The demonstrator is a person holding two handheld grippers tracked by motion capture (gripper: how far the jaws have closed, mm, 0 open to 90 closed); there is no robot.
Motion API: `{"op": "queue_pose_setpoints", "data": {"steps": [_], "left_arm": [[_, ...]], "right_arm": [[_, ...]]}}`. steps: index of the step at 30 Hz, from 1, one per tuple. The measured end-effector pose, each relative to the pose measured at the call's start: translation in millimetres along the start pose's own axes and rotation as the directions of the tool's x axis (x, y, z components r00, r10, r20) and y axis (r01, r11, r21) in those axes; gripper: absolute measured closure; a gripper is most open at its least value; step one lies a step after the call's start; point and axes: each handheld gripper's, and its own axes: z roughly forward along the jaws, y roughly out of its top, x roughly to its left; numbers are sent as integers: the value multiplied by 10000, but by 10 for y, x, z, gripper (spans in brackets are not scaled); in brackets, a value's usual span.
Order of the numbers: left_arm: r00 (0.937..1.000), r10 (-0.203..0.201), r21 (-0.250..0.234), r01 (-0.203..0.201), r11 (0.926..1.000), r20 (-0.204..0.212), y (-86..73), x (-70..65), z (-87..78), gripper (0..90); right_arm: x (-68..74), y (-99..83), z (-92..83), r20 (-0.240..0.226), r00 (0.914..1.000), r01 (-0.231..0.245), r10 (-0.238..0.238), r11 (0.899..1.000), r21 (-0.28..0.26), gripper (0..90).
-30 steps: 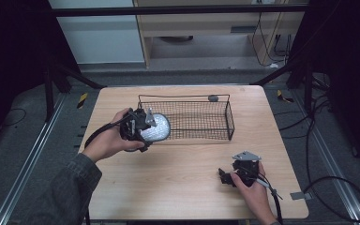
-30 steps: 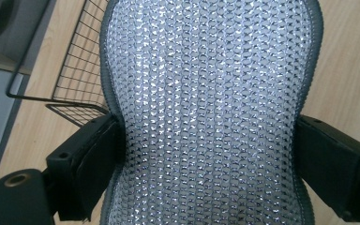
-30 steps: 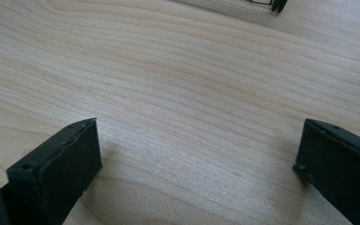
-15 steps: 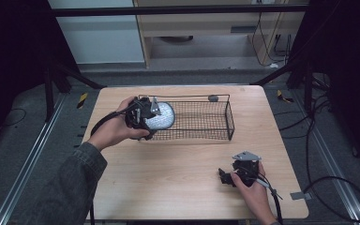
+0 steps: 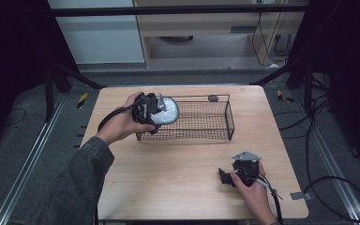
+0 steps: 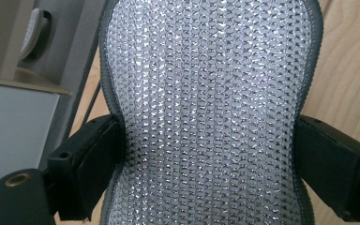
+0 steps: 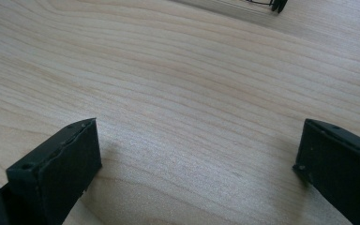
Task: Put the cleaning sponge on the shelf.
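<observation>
A silvery, sparkly pad with a grey rim [image 5: 165, 111] [image 6: 211, 112] is held over the left end of the black wire basket [image 5: 208, 123]. My left gripper [image 5: 152, 111] [image 6: 206, 154] is shut on its narrow waist, one jaw at each side. My right gripper [image 5: 228, 176] [image 7: 197, 173] rests low on the wooden table [image 5: 168, 178] at the front right, jaws wide apart with bare wood [image 7: 192, 93] between them.
A small dark object [image 5: 213, 98] lies on the table just behind the basket. The basket's corner [image 7: 276, 4] shows far off in the right gripper view. Cables and rails run on the floor around the table.
My left gripper has lifted the sparkly pad from in front of the basket's left end up and over its left rim. The right gripper has stayed still.
</observation>
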Motion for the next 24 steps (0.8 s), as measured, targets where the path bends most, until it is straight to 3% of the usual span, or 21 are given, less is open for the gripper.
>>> {"op": "queue_pose_setpoints", "data": {"steps": [8, 20, 24], "left_arm": [[9999, -150, 1, 150, 9999, -27, 36, 91, 97, 103], [10000, 43, -78, -43, 10000, -51, 81, 138, 181, 103], [9992, 277, -6, -277, 9996, -305, 97, 130, 200, 103]], "right_arm": [[2, 1, -1, -5, 10000, -18, 18, 10000, 11, 4], [3, 2, -2, -24, 10000, -36, 36, 10000, 8, 4], [2, 2, -1, -26, 10000, -29, 29, 10000, 6, 4]]}}
